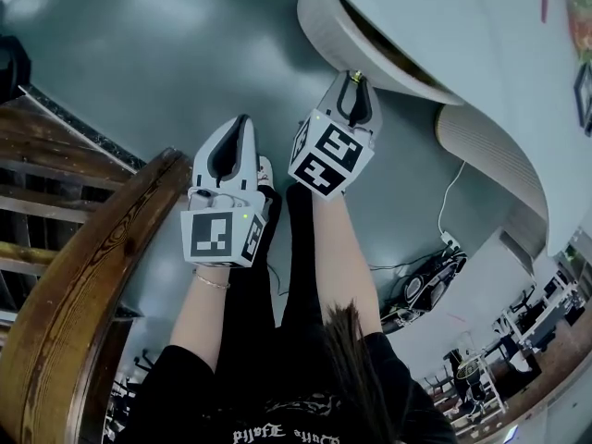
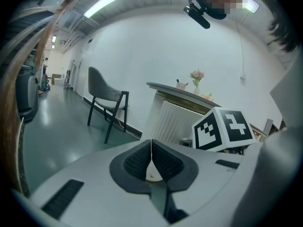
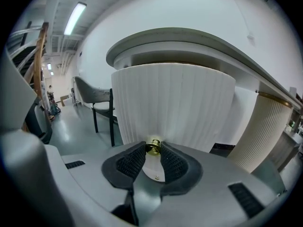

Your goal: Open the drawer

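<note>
Floor: glossy, grey-green | dark chair and ribbed white counter are set on it | white cable is laid beside the counter.

The drawer front is off-white with fine vertical ribbing, and its knob is shiny brass-gold. The left claw and right claw both have pale grey shells and black pads with a dotted grid texture, and the marker cube carries black squares on white. The floor is glossy grey-green. The handrail is warm brown wood with darker grain, the chair has a grey seat on black legs, and the person's sleeve is black.
</note>
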The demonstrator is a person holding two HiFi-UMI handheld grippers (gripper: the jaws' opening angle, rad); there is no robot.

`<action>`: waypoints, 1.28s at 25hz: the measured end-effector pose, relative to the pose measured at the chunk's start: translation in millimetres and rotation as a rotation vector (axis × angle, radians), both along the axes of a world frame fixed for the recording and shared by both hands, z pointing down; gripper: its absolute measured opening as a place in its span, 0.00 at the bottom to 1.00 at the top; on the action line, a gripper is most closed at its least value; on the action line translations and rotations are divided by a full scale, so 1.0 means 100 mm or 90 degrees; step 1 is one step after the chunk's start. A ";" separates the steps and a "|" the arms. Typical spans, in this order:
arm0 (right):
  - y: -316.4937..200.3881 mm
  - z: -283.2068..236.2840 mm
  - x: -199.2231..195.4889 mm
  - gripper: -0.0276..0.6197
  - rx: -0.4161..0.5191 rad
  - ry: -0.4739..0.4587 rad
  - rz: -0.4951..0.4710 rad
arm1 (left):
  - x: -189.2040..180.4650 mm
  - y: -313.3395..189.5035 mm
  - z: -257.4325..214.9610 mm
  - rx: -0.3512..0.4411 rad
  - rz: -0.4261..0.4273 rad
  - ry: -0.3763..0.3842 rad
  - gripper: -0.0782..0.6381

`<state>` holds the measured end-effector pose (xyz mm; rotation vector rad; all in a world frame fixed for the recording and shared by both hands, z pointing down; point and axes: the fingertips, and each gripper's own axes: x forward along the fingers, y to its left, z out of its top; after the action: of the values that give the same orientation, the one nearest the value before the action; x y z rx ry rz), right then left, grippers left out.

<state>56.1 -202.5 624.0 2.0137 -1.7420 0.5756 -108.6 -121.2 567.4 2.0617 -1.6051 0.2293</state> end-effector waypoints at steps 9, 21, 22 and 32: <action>0.15 0.01 -0.06 0.23 -0.014 -0.017 -0.011 | 0.06 0.06 -0.12 0.006 0.018 -0.013 0.14; 0.37 -0.01 -0.16 0.23 -0.025 -0.028 -0.025 | 0.10 0.25 -0.17 -0.003 0.048 -0.033 0.14; 0.39 -0.01 -0.17 0.23 -0.025 -0.029 -0.026 | 0.09 0.27 -0.16 -0.004 0.049 -0.036 0.14; 0.59 -0.03 -0.25 0.23 -0.025 -0.029 -0.033 | 0.09 0.32 -0.17 -0.009 0.051 -0.042 0.14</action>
<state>31.4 -143.9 620.6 1.9370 -1.7907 0.6387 -100.0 -88.7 550.2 2.1313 -1.5557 0.3397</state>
